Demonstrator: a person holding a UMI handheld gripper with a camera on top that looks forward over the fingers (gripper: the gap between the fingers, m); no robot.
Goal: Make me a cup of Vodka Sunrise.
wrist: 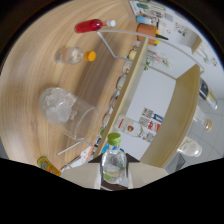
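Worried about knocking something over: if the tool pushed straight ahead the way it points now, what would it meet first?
Nothing new at once: the tool grips a green-capped bottle. Beyond it, probably the glass of ice, though depth is unclear.

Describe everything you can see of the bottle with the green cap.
The bottle is clear plastic with a light green screw cap, and it seems to hold clear liquid. It sits between the two fingers of the gripper, cap pointing away from the camera toward the table. The fingers close against its sides, so it looks gripped. Its lower part is hidden. The glass of ice lies beyond it, apart from it.
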